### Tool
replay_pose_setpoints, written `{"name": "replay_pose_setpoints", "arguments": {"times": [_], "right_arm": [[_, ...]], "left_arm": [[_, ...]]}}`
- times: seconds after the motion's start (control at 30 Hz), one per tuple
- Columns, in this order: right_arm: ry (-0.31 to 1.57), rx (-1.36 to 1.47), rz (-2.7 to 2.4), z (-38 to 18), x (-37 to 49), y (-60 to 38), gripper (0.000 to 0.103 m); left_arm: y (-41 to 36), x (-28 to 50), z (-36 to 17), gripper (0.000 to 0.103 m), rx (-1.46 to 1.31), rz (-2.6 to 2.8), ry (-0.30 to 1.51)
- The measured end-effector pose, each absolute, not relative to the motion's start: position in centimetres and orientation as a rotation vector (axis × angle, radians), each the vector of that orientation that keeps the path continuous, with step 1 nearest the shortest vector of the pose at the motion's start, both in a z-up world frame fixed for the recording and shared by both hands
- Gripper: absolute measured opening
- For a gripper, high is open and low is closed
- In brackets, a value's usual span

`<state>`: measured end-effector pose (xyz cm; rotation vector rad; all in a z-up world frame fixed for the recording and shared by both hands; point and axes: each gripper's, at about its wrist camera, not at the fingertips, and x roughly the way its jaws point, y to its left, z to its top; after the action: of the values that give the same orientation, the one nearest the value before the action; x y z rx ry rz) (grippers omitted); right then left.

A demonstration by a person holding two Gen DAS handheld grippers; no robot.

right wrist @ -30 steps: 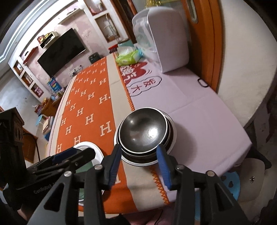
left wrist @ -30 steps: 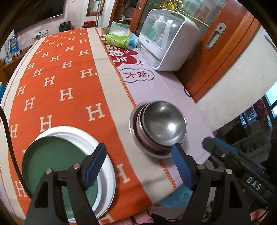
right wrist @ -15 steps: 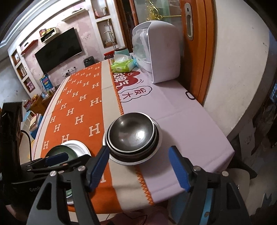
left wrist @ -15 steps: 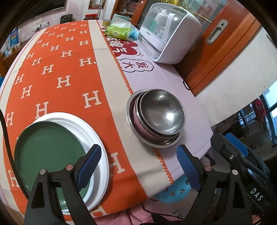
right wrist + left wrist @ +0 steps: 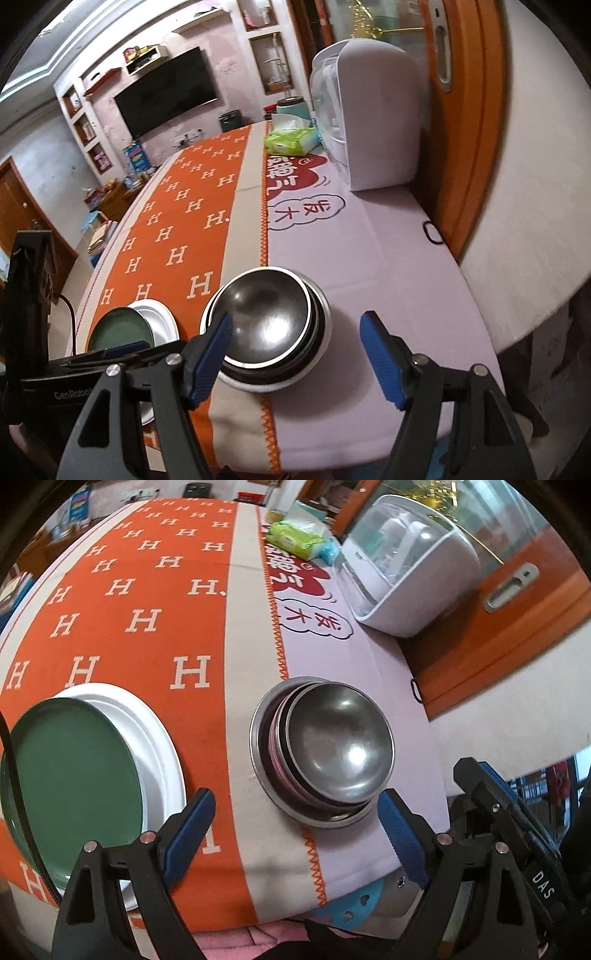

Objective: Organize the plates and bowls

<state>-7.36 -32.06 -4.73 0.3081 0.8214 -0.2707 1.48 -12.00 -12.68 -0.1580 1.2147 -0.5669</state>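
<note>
At the near edge of the counter [image 5: 369, 672], both tools hang over the cloth with nothing between their blue pads. The left tool [image 5: 291, 834] stands wide, straddling the bare cloth between the two stacks; the right tool [image 5: 295, 354] is spread somewhat less, and its left pad shows in front of the bowls' near-left rim without visibly pressing on it.

Just beyond the tools sits the stack of steel bowls [image 5: 332, 746], nested one in another with the smallest on top, resting where the beige band meets the lilac cloth. From the left tool it lies ahead and to the right; from the right tool it lies straight ahead and slightly left, so the right hand looks the better placed for it. A round stack has no long axis to favour, so any grip would go across the rim.

To the left of the bowls, apart from them, a green plate [image 5: 74, 775] lies in a white plate [image 5: 162, 746] on the orange cloth, nearer the left tool.

Lettering: "DAS" on the right tool's body in the left view, "GenRobot" partly cut off on the left tool in the right view, repeated "H" on the orange cloth, and Chinese characters in a speech bubble further on.

Farthest back stand a green tissue pack [image 5: 295, 539] and a white appliance [image 5: 410, 572] with a clear lid.
</note>
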Motion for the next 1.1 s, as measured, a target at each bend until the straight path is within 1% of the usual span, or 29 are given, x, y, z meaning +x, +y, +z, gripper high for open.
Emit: {"name": "replay_pose_setpoints", "arguments": {"times": [0.27,0.53,0.73,1.1], "right_arm": [[0.827,0.332,-0.135,-5.9,-4.8,-35.3,0.071],[0.926,0.383,-0.008,-8.6,-0.9,-37.4,0.071],[1.036,0.348,0.064,-10.7,1.3,-37.7,0.071],[1.161,0.389,0.144,-14.0,3.0,-38.9,0.071]], "left_arm": [[-13.2,3.0,-13.6,0.089,-0.186,-0.496,1.277],[-14.5,4.5,-15.1,0.089,-0.236,-0.477,1.372],[-15.5,5.5,-16.9,0.088,-0.261,-0.450,1.447],[-17.0,6.7,-19.3,0.085,-0.293,-0.406,1.552]]}}
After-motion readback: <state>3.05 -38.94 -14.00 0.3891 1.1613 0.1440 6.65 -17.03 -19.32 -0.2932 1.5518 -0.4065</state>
